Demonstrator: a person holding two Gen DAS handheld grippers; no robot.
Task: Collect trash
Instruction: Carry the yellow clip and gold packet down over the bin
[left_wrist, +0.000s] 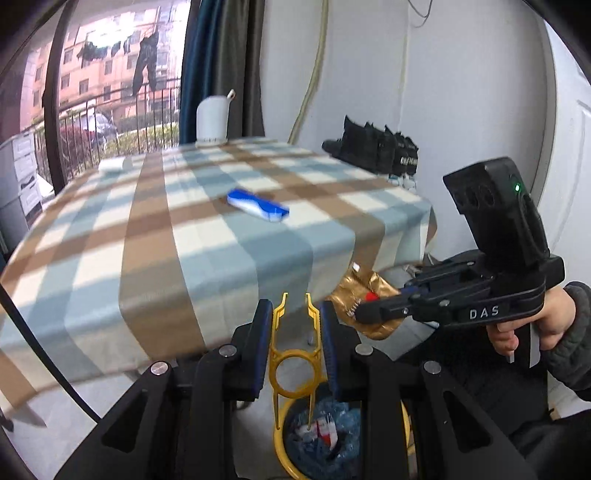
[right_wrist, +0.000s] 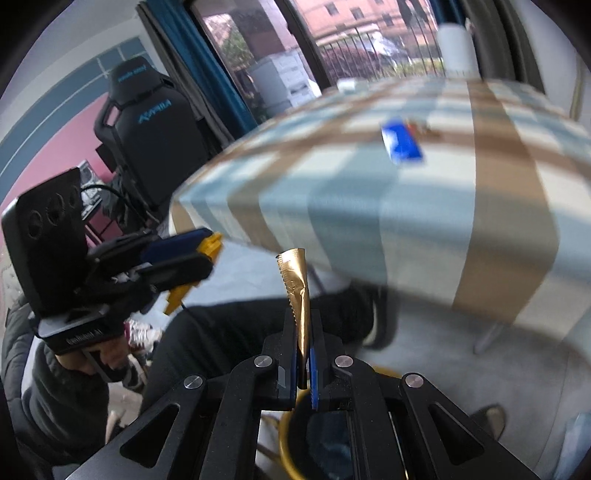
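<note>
- The left gripper (left_wrist: 295, 325) has its blue pads clamped on yellow plastic tongs (left_wrist: 294, 354), whose tips poke out ahead of the fingers. Directly below hangs a yellow-rimmed bin (left_wrist: 284, 448) with a blue liner (left_wrist: 325, 432) and scraps already inside. The tongs are thin and springy — a looser squeeze could let them twist out or fall into the bin.
- The right gripper (right_wrist: 303, 354) is pinched tight on a gold wrapper (right_wrist: 298, 295), which stands up between the closed fingers; in the left view the same wrapper (left_wrist: 364, 295) sits just right of the left gripper, beyond the table's near edge. Only the yellow rim of the bin (right_wrist: 286, 439) shows beneath these fingers, so I cannot tell whether the wrapper is truly over the opening. Let go here and the light foil may flutter onto the floor beside it.
- The two grippers are close together — a careless swing of either hand could knock the tongs against the wrapper.
- Farther off, a blue and white packet (left_wrist: 258, 209) lies on the checked tablecloth (left_wrist: 147, 236), well apart from both grippers. Reaching for it risks dragging the loose cloth.
- At the far edge stand a white container (left_wrist: 211, 123) and black items (left_wrist: 373, 149); these do not look like trash, and could be swept off by mistake.
</note>
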